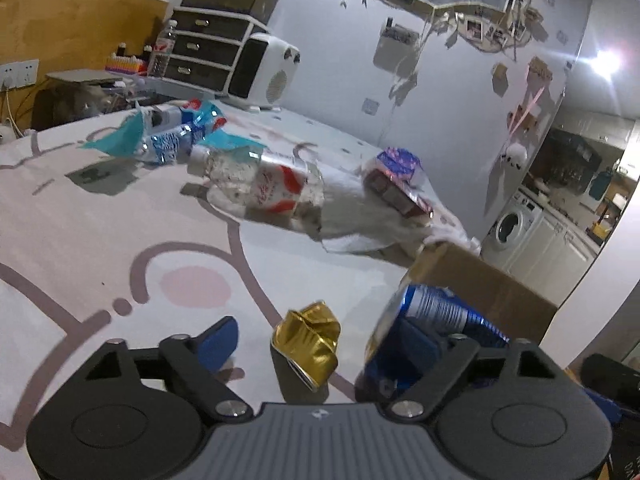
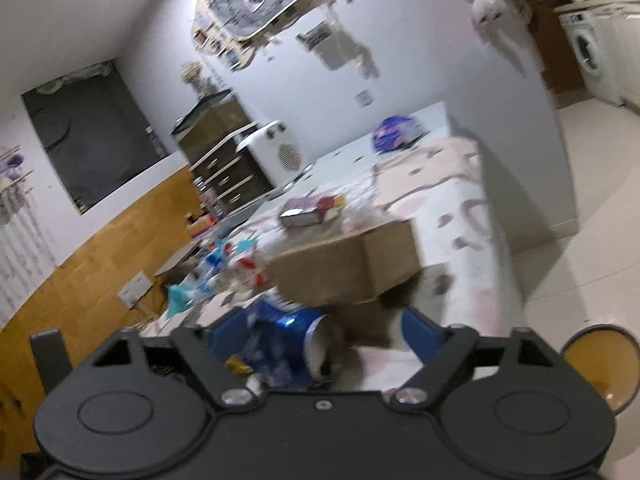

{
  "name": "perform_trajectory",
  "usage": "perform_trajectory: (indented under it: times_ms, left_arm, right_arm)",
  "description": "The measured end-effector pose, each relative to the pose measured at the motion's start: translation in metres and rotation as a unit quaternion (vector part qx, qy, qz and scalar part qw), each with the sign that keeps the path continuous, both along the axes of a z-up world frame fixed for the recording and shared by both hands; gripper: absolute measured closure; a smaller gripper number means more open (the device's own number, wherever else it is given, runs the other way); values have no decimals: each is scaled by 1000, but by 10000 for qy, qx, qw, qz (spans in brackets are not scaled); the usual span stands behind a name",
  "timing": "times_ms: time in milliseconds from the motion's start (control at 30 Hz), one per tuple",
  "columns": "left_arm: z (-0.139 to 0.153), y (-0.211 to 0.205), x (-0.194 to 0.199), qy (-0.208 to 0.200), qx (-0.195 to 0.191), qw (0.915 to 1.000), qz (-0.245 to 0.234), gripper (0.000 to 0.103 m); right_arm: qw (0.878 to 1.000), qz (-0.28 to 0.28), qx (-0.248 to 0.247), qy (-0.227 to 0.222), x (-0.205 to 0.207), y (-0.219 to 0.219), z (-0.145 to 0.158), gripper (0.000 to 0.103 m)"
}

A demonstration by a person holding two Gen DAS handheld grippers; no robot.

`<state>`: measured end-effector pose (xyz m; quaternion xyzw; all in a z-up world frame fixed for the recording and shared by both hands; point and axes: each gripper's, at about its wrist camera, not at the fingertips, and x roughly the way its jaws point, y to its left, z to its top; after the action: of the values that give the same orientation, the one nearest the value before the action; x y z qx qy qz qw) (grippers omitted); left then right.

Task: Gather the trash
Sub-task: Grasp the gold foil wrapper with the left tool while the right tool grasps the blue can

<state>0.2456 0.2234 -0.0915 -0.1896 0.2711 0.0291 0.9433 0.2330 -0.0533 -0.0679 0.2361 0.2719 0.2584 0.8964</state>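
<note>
Blurred tabletop point(image 2: 460, 216), blue can point(image 2: 280, 340) half-hidden by box point(image 2: 348, 272)

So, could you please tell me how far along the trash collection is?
Nothing looks collected yet. The left gripper is open around the crushed gold can, the right gripper open by the blue can. The plastic bottle, wrappers and red box remain.

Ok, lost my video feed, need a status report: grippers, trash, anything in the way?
Left gripper open around gold crushed can. Right gripper open at blue crushed can. Cardboard box close behind the blue can.
</note>
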Motion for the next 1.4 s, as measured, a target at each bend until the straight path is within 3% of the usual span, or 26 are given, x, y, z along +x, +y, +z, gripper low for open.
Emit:
perform_trajectory:
  times_ms: [200, 333, 467, 733, 933, 1067, 1200, 1400]
  left_arm:
    - [-10, 0, -1, 45, 122, 9998, 125, 41]
    - [-12, 8, -3, 9, -73, 9997, 227, 55]
    - [-14, 12, -1, 46, -171, 9996, 223, 76]
    - [-6, 8, -14, -175, 61, 9998, 122, 78]
    - [5, 8, -23, -335, -1, 9994, 46, 78]
    - [7, -3, -24, -293, -24, 9995, -111, 78]
    - [2, -10, -26, -139, 61, 9997, -178, 78]
    - [-3, -4, -33, -78, 106, 9999, -82, 78]
  right_arm:
    - [9995, 248, -71, 191, 9, 27, -7, 40]
    - [9987, 363, -130, 321, 12, 38, -13, 49]
    - [9985, 431, -82, 321, 9, 37, -14, 53]
    - [9992, 217, -41, 332, 11, 20, -15, 52]
    - [9950, 38, -904, 419, 17, 5, -29, 52]
    - [9887, 356, -1447, 177, 19, 15, -32, 52]
    - [9784, 1040, -1780, -122, 20, 33, -28, 53]
    - [9765, 1614, -1371, -399, 14, 44, -17, 58]
